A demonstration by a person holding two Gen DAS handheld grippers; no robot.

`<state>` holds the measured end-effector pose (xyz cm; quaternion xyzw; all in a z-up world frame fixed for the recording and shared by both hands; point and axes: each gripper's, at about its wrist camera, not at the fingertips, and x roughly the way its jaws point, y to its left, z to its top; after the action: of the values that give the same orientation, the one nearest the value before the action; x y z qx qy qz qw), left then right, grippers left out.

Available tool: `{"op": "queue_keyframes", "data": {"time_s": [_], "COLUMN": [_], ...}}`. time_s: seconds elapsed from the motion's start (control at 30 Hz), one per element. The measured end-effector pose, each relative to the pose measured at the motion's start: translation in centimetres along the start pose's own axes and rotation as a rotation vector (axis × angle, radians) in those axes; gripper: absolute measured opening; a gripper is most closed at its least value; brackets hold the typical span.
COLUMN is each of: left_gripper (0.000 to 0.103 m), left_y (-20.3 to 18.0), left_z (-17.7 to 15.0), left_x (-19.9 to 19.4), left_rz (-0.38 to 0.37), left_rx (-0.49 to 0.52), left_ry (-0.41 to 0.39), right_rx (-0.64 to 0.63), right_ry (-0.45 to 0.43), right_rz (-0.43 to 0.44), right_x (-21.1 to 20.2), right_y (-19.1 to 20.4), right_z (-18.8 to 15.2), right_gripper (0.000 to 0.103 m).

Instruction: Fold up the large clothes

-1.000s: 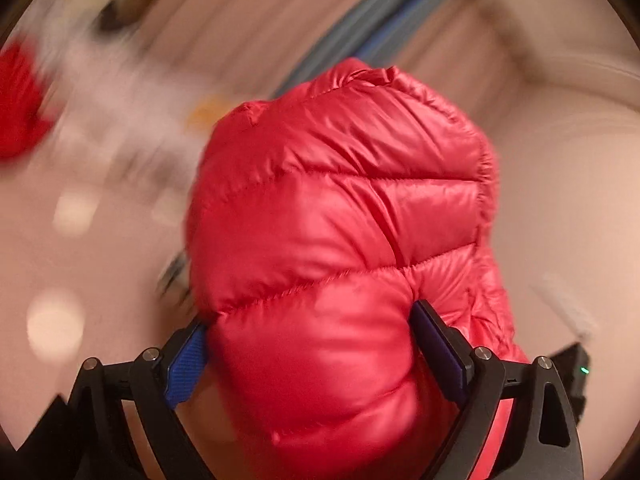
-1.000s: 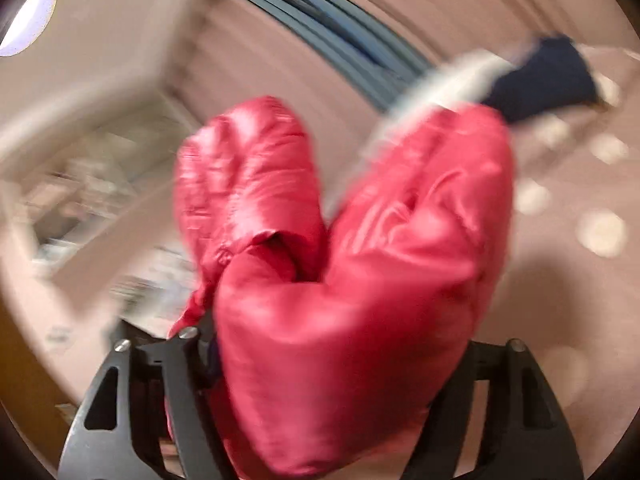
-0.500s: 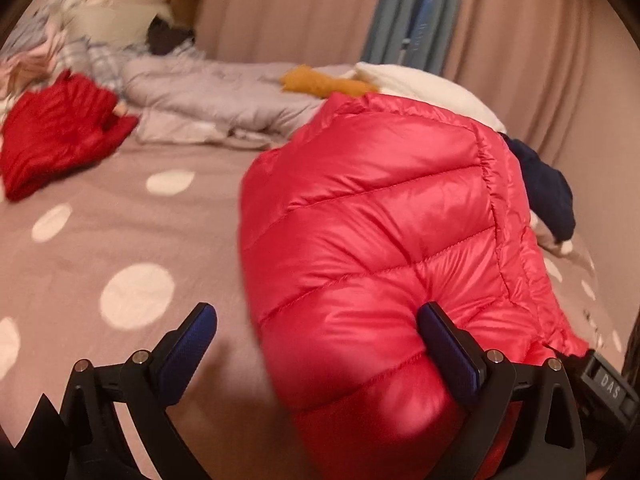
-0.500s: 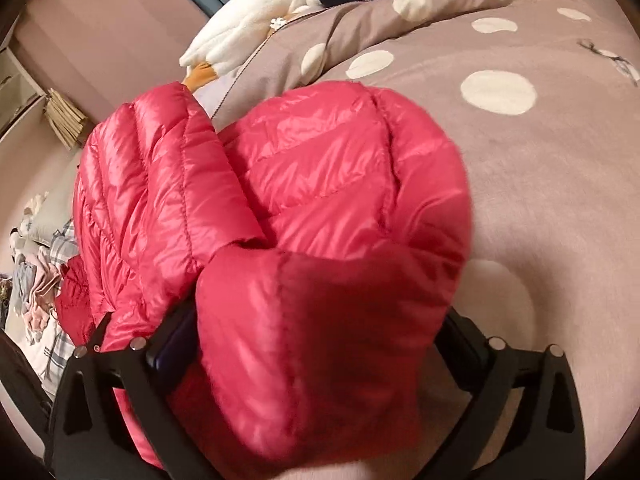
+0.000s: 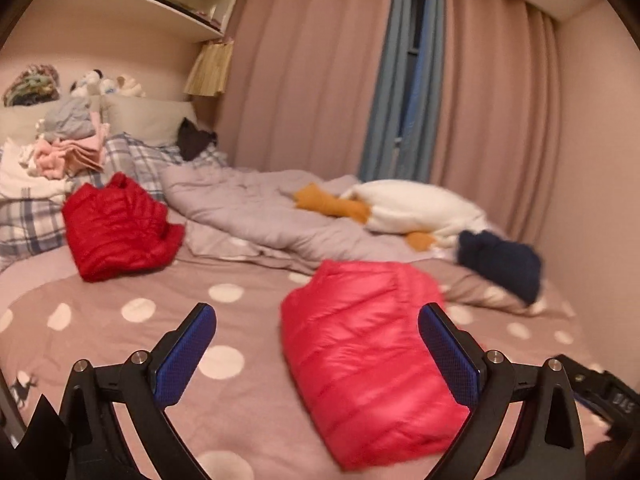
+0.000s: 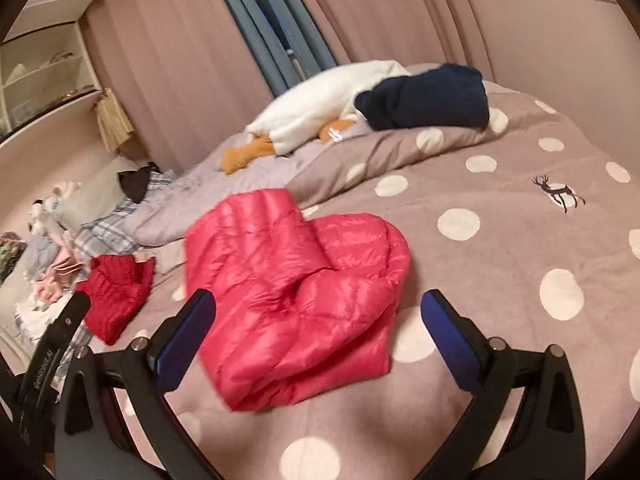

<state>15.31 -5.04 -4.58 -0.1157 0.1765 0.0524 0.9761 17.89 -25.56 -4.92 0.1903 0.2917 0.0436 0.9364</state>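
A bright pink-red puffer jacket lies folded in a bundle on the polka-dot bed cover. My left gripper hovers above and in front of it, open, its blue pads clear of the fabric. In the right wrist view the same jacket rests on the cover with one fold lapped over another. My right gripper is open too, held back from the bundle with nothing pressed between its pads.
A darker red folded jacket sits at the left near the checked pillows. Behind lie a rumpled lilac duvet, a white and orange plush and a navy garment. Stacked clothes sit by the headboard; curtains close the far side.
Both grippers opened and let go of the pink-red jacket, then drew back and upward. The jacket now lies folded on the bed.
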Motion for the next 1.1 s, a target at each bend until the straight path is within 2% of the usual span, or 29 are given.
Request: {"op": "queue_keyframes", "data": {"time_s": [0.07,0.13,0.23,0.33,0.47,0.63,0.73,0.87,1.1], "left_gripper": [0.102,0.102,0.102,0.102,0.102,0.102,0.102,0.102,0.102], "left_y": [0.0,0.0,-0.2,-0.8,-0.9,-0.7,-0.7,-1.0,-1.1], "left_z": [0.5,0.9,1.1,0.7,0.4,0.5,0.5,0.4,0.2], "left_x": [-1.4,-2.8,-4.3,-5.6,-7.0,-7.2,-7.2,-7.2,-6.7], "left_rz": [-0.049,-0.065,-0.039,-0.033,-0.016,-0.036,-0.056,-0.034,-0.034], "left_rx": [-0.007,-0.01,-0.002,0.042,0.034,0.012,0.004,0.008,0.018], "left_ry": [0.016,0.012,-0.021,-0.033,-0.072,-0.058,-0.053,-0.06,-0.017], "right_rx": [-0.015,-0.05,-0.134,-0.208,-0.243,-0.283,-0.286,-0.259,-0.214], "right_ry": [-0.027,-0.061,-0.106,-0.145,-0.212,-0.187,-0.165,-0.187,-0.178], "right_rz": [0.027,0.022,0.002,0.019,0.044,0.078,0.051,0.021,-0.011], "right_x": [-2.4,-4.6,-7.6,-10.0,-12.6,-12.7,-12.4,-12.6,-12.2], "right_y": [0.4,1.0,2.5,3.6,4.6,5.1,5.0,4.6,3.8], "right_z": [-0.2,-0.6,-1.4,-2.3,-3.2,-3.7,-3.6,-3.5,-3.1], "right_gripper": [0.103,0.103,0.103,0.103,0.103,0.103,0.103,0.103,0.103]}}
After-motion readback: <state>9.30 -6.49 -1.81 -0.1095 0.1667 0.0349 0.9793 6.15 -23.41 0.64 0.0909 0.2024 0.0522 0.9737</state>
